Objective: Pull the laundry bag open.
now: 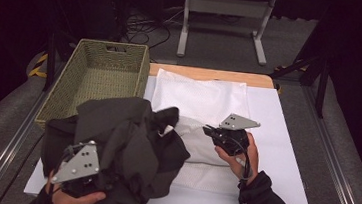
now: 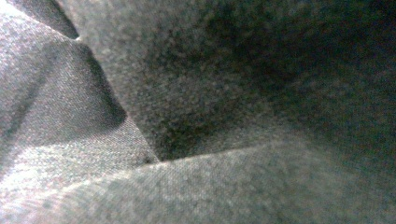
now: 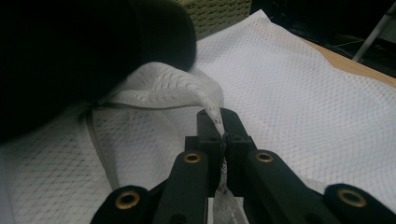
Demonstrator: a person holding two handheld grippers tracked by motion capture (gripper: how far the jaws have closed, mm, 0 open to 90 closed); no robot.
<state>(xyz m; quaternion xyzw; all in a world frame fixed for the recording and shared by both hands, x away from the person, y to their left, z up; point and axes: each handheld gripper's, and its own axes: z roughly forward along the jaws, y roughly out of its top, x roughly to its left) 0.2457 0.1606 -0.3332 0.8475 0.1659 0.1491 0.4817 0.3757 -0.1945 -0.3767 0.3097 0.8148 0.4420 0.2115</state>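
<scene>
Right claw pinching mesh bag, left claw buried in dark garment

High view: my left claw [image 1: 91, 186] sits under the garment [image 1: 125, 142]; grip unclear. Left claw view: grey cloth pressed against the lens. Right claw view: my right claw [image 3: 223, 122] is clenched on the bag's [image 3: 299, 93] edge.

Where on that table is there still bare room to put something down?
The white table sheet is bare right of the mesh bag, out to its right edge. The woven basket looks empty inside. The near-left is crowded: the dark garment heaps over both claws' side of the bag.
</scene>
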